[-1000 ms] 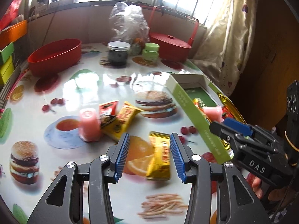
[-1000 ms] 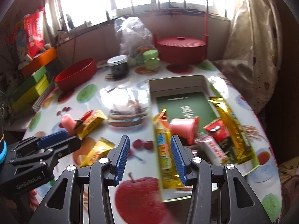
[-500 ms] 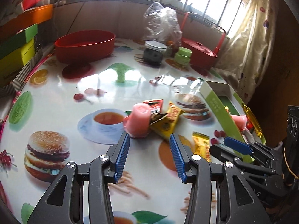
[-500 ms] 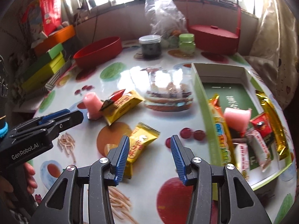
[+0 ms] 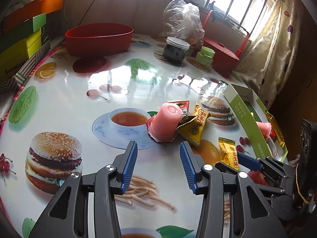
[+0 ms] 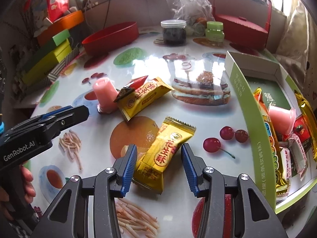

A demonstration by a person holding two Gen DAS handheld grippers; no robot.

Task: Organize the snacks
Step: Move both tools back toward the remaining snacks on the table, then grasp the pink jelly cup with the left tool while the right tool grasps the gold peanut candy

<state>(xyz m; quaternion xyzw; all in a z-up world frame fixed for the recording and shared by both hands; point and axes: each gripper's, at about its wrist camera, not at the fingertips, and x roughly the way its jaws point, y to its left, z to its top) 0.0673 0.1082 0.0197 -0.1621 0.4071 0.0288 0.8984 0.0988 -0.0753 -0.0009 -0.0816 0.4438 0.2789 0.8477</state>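
Near the table's point(image 6: 198, 39) right edge, loose snacks lie just left of the open green box point(image 6: 255, 119), which already holds several packets and a pink cup.

Right gripper point(image 6: 158, 154): fingers apart, straddling the small gold peanut-candy packet point(image 6: 168, 152) that lies flat on the table; pads not pressing it yet. Left gripper point(image 5: 158, 154): fingers apart, nothing between them, aimed at the pink jelly cup point(image 5: 165, 122) sitting upside down, just beyond the tips.

Handling, my read:
- Gold packet: light, crinkly foil, slick. Filling probably brittle, so moderate squeeze. Grip across the short width at mid-body, not the crimped ends; they'd fold and slip.
- Jelly cup: light, thin soft plastic, tapered wall, foil lid face down. Grip low, near the wide flange, where the wall is stiffest. Too much force could dent it or pop the seal.
- Larger yellow packet point(image 6: 142, 99) leans against the cup with a red sachet point(image 5: 181, 106) tucked beside it; lifting the cup will likely shift both.

Glossy tablecloth, so packets may skate if nudged sideways.
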